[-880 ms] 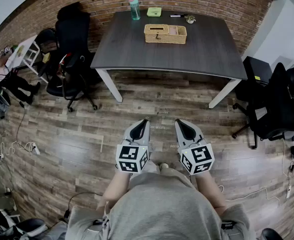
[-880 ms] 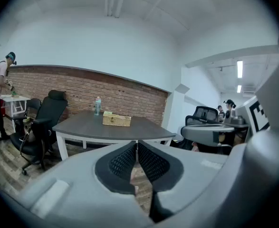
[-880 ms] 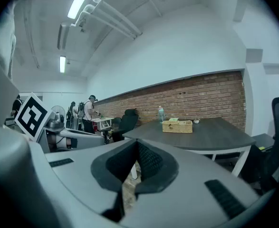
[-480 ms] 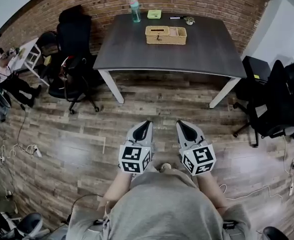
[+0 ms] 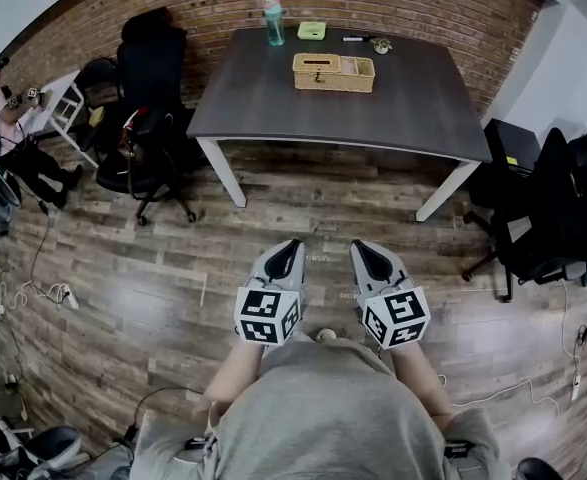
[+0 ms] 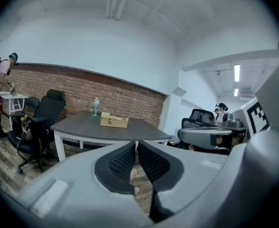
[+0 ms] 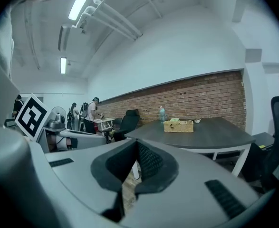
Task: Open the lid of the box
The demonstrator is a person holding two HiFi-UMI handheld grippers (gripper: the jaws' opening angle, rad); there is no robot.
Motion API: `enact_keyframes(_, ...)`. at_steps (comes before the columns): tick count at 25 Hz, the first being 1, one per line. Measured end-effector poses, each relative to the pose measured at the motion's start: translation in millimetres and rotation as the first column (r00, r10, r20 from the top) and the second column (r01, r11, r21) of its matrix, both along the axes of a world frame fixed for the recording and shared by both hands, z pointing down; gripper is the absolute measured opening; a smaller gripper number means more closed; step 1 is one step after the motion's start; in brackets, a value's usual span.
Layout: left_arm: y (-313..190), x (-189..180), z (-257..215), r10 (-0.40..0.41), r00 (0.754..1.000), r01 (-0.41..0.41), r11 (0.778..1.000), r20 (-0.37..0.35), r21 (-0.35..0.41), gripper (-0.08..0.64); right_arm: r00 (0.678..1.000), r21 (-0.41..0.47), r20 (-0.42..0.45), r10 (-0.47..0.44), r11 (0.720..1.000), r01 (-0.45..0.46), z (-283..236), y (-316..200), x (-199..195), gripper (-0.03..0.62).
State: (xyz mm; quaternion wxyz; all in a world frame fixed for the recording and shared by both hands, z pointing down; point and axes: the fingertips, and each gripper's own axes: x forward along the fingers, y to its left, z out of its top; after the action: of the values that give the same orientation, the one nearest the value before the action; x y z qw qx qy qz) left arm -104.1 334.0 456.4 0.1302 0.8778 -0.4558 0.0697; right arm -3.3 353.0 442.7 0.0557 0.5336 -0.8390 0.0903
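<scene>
1. I count one box (image 5: 333, 72) and one bottle (image 5: 273, 20) on one table (image 5: 273, 108), up at twelve o'clock, well away from me.
2. Left gripper (image 5: 287, 248): jaws pinched together, holding nothing.
3. Right gripper (image 5: 363, 249): same, closed and empty.

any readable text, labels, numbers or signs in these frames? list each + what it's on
No text can be read in any view.
Patterns only, no letters or digits: black-and-white squares on the left gripper's marker cube and the right gripper's marker cube.
Too small to read: any label on the bottle.
No print visible: the box on the table.
</scene>
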Motion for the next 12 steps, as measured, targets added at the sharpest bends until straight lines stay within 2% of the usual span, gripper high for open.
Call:
enact_keyframes(3, -0.8, 5.9, 0.2, -0.004, 1.0, 0.004, 1.0, 0.0, 0.005, 0.031, 1.0, -0.003, -0.008, 0.006, 1.0, -0.006, 3.4, -3.6, 9.5, 0.003)
enact_keyframes(6, -2.5, 12.4, -0.9, -0.002, 1.0, 0.002, 1.0, -0.009, 0.006, 0.072, 1.0, -0.008, -0.005, 0.011, 1.0, -0.011, 5.5, -7.8, 20.7, 0.011)
enact_keyframes(12, -3.2, 20.6, -1.7, -0.002, 1.0, 0.002, 1.0, -0.018, 0.014, 0.127, 1.0, -0.018, -0.003, -0.006, 1.0, 0.006, 11.7, -11.0, 33.1, 0.087)
